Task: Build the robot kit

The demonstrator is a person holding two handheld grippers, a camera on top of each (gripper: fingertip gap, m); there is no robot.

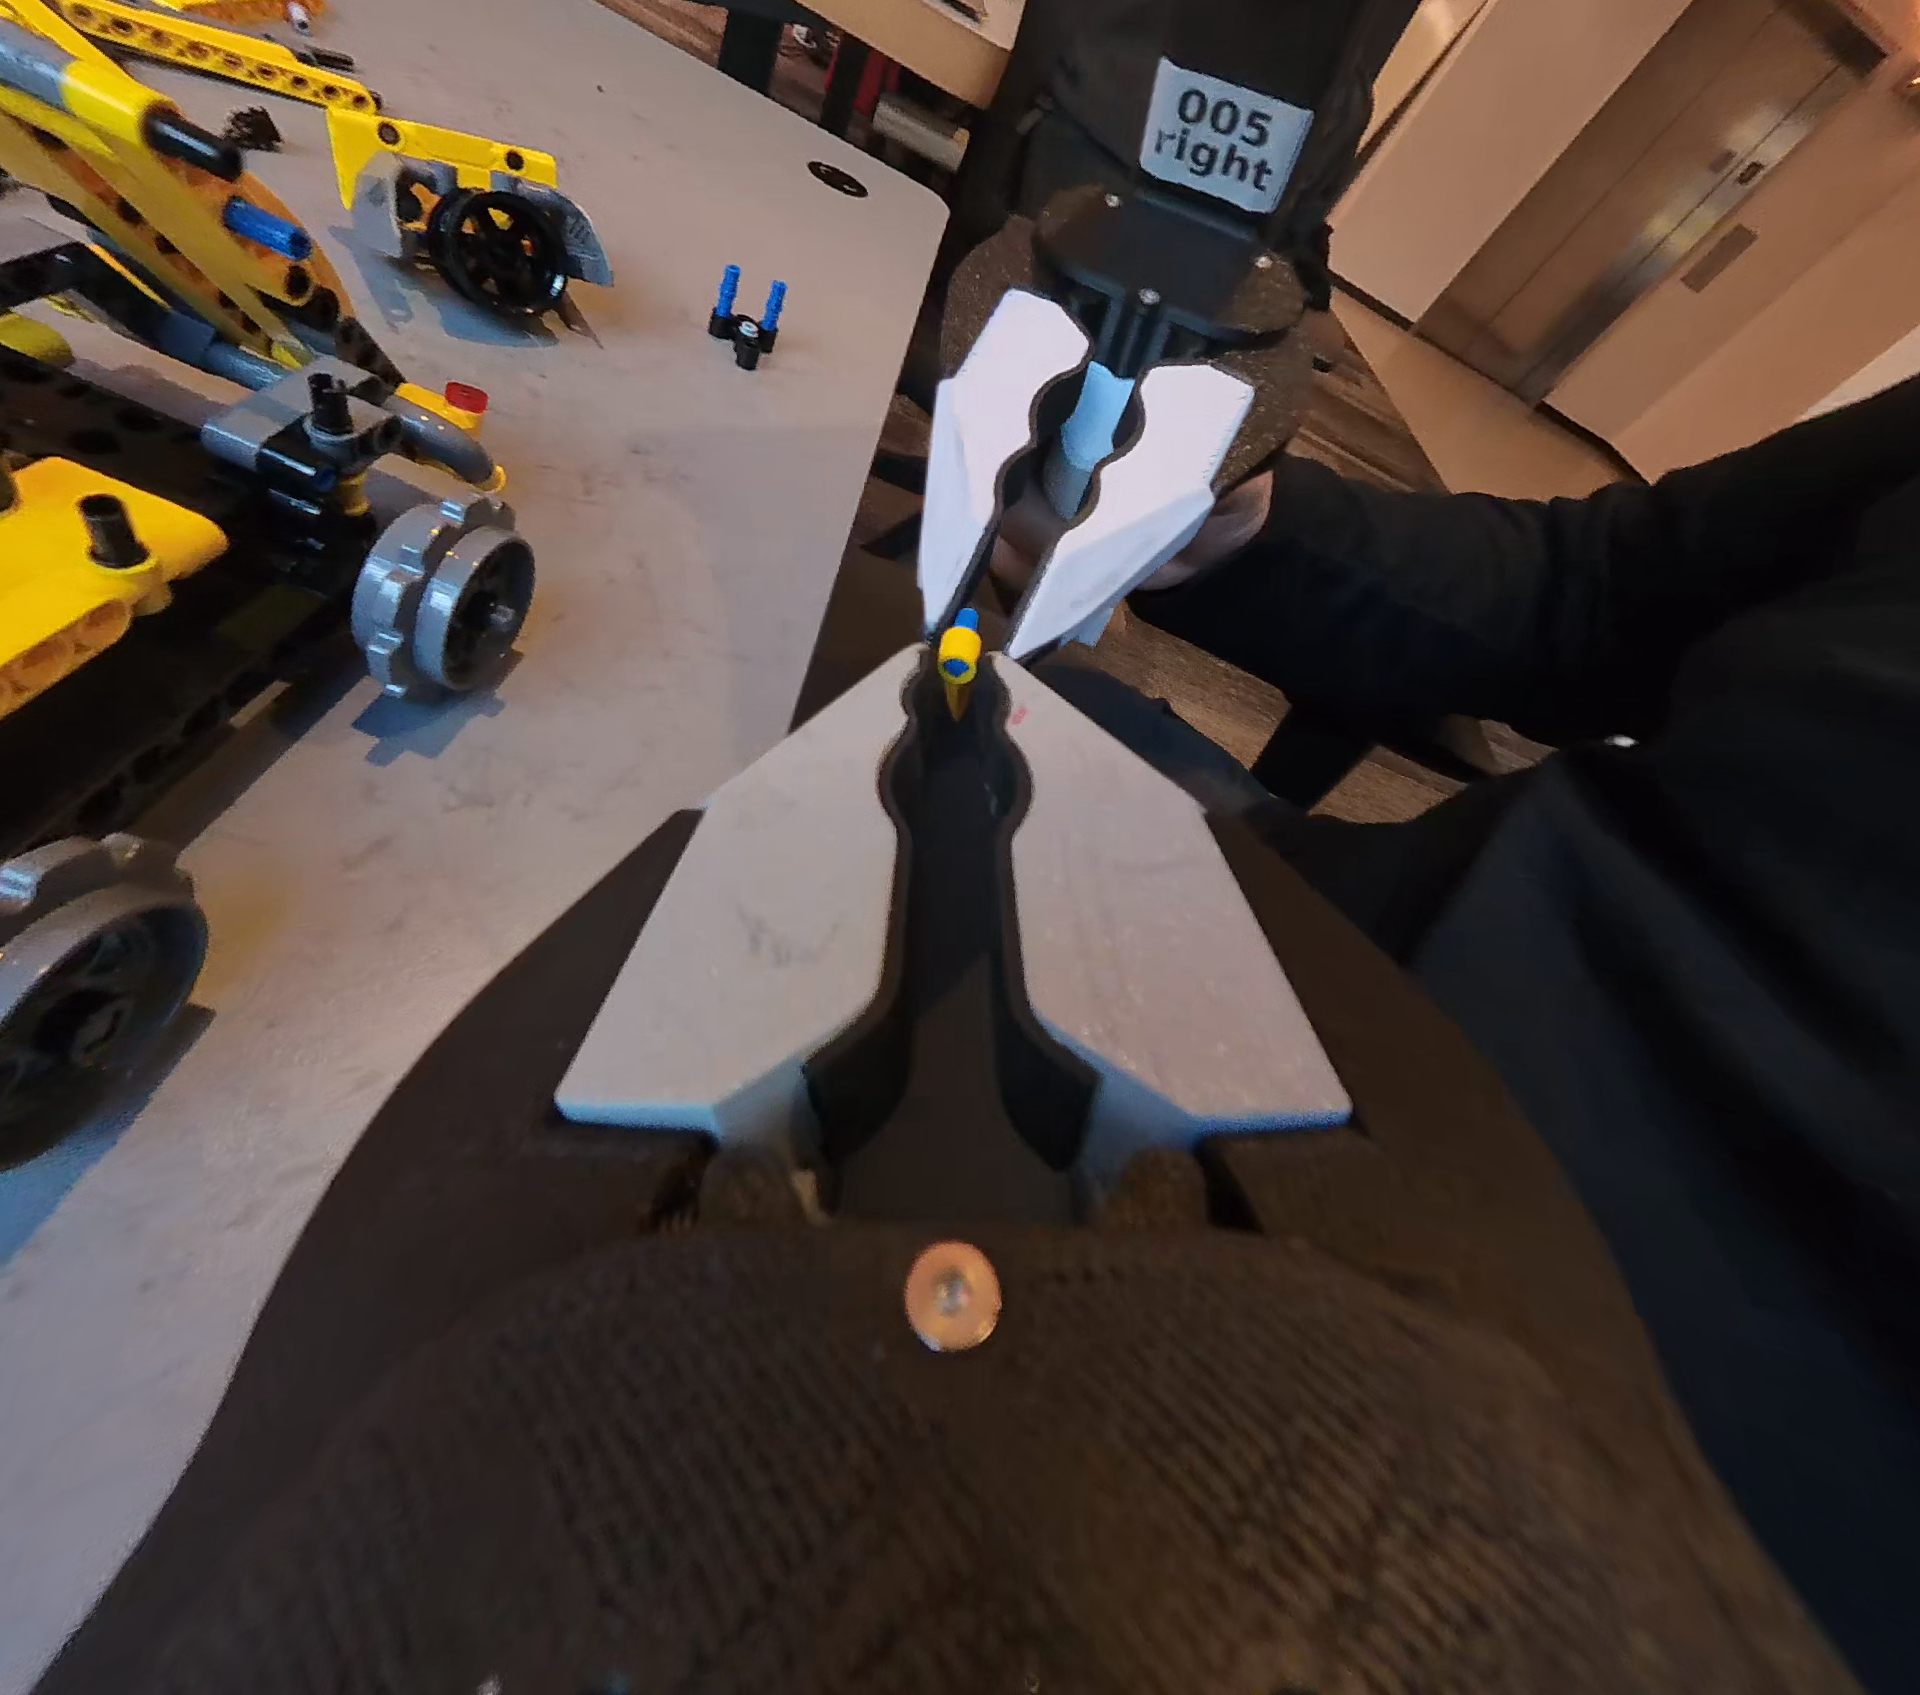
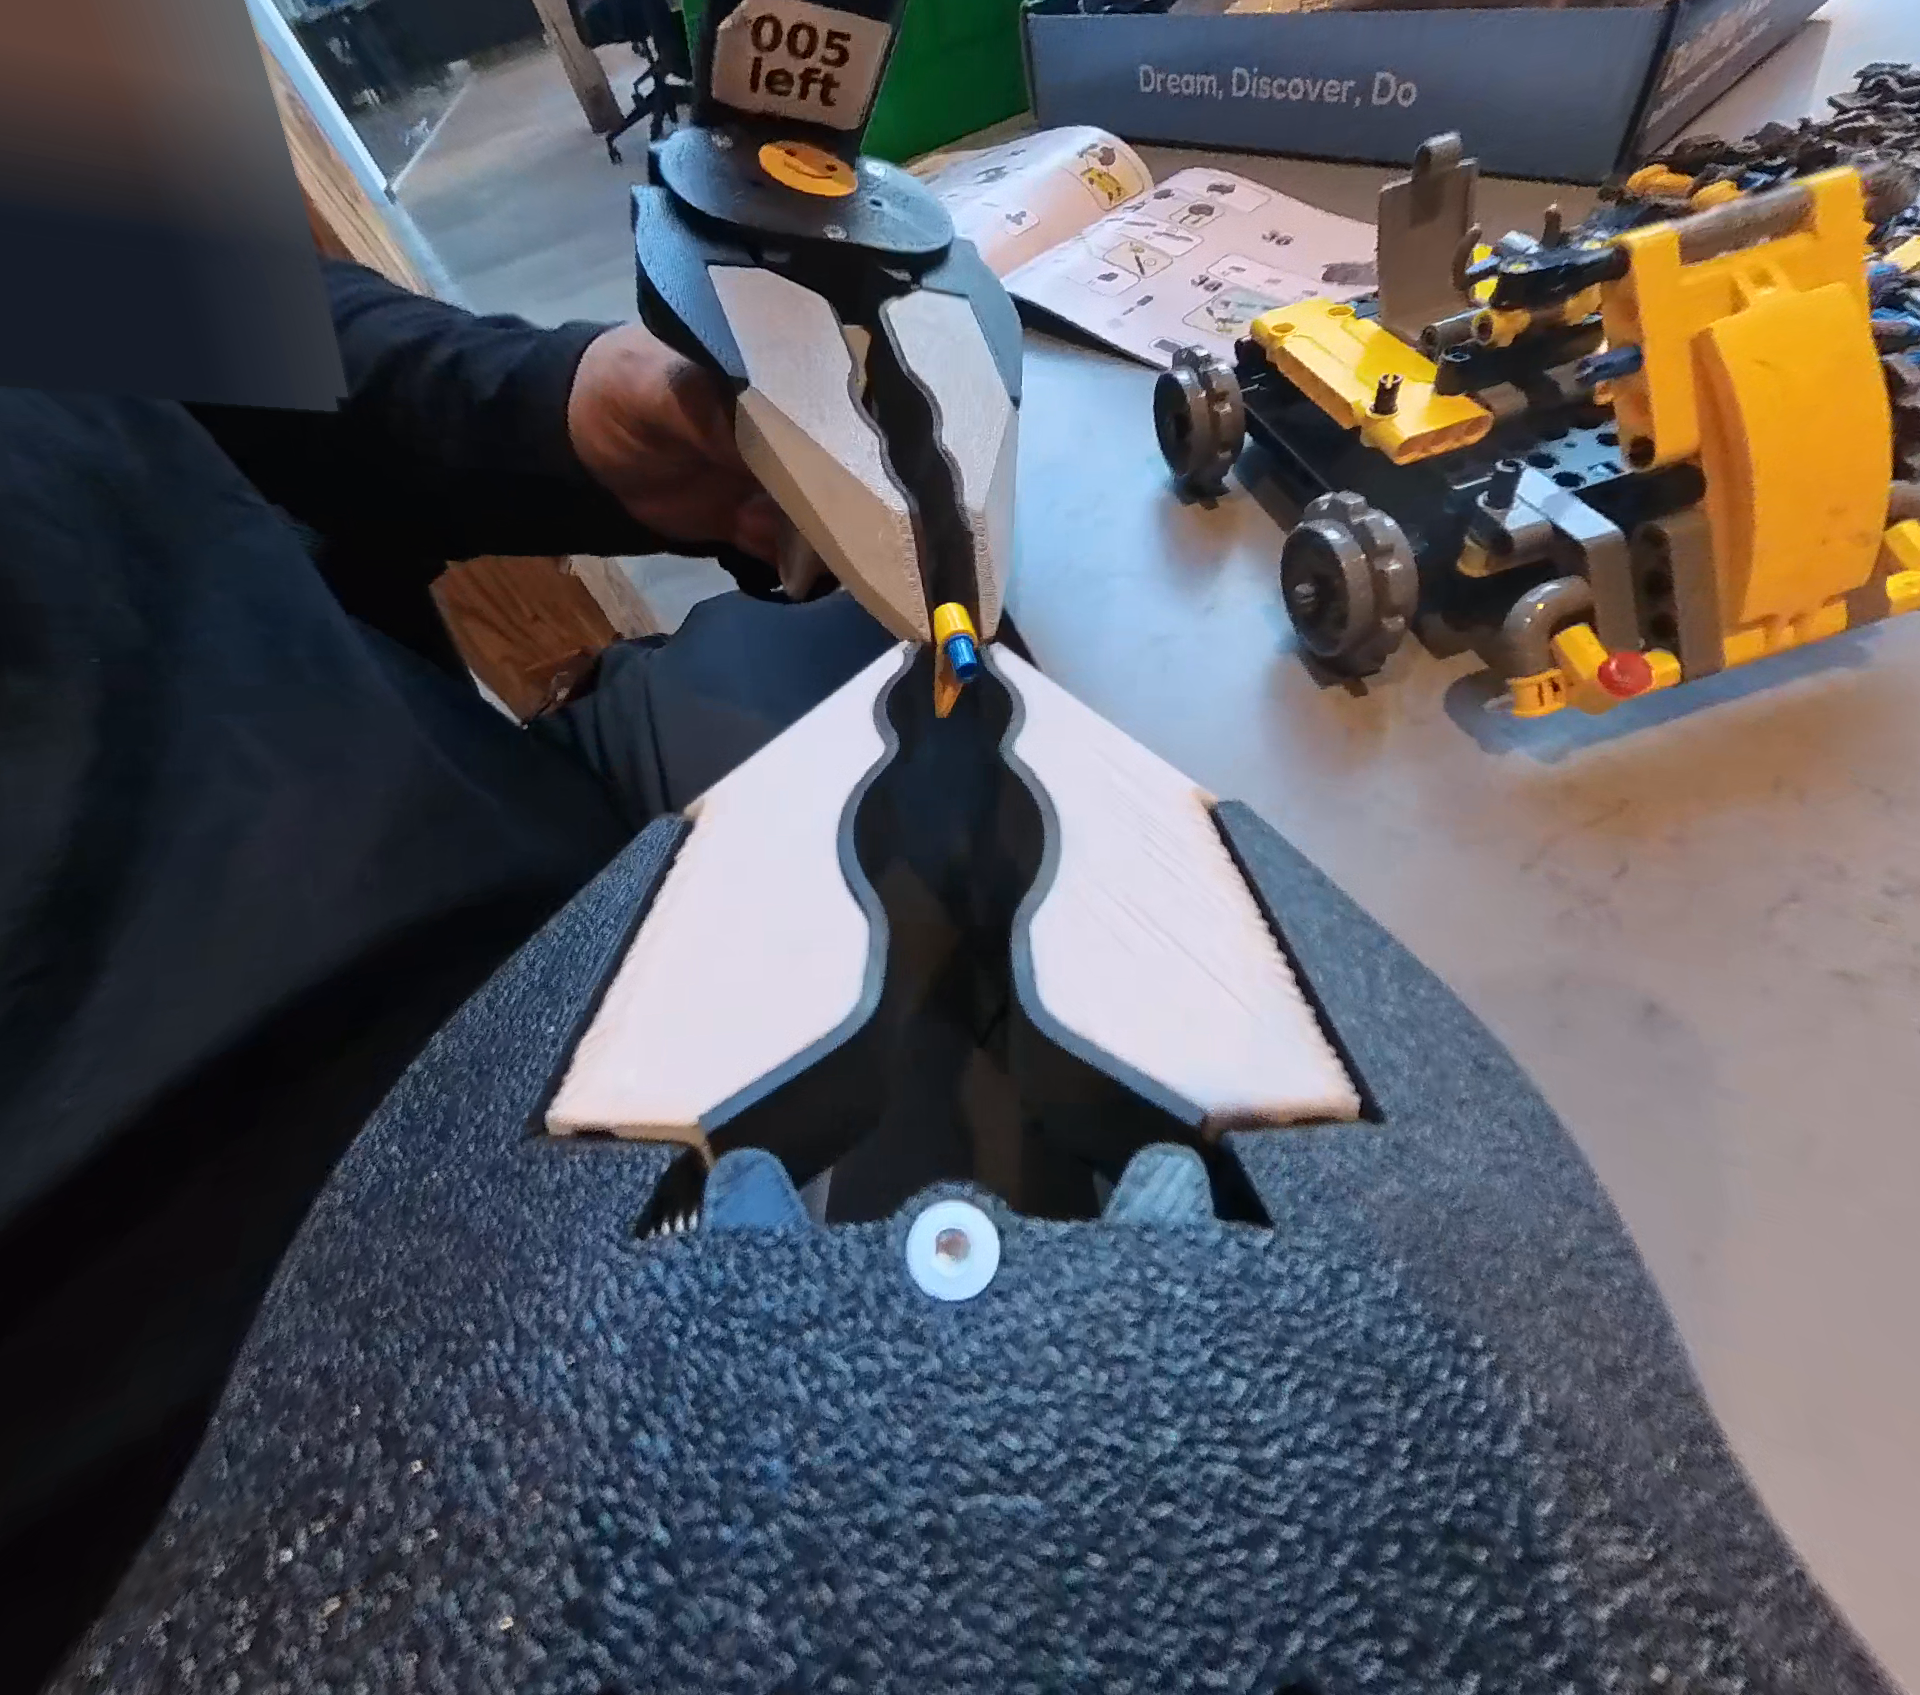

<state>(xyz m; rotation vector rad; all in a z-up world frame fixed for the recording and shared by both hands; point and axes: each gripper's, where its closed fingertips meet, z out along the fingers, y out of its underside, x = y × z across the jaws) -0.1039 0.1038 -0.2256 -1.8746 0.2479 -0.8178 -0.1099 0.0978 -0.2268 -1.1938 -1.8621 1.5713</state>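
Yellow plastic brick piece with a blue pin (image 1: 958, 656) is sitting off the grey bench (image 1: 675, 565) edge, right of the yellow-and-black toy brick vehicle (image 1: 156, 502). The left hand-held gripper (image 1: 956, 671) is clamping it at the fingertips. The right hand-held gripper (image 1: 971, 643) is meeting it tip to tip.

Seen from the right wrist, the piece (image 2: 950, 625) is left of the vehicle (image 2: 1662, 450). The right hand-held gripper (image 2: 953, 658), nearly together, is flanking the blue pin; whether it is pinching is unclear.

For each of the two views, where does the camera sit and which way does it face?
Left wrist view: on the left gripper, facing the right gripper and a hand; table to its left.
Right wrist view: on the right gripper, facing the left gripper and a hand; yellow toy vehicle to its right.
Shared: the small yellow and blue piece where the tips meet.
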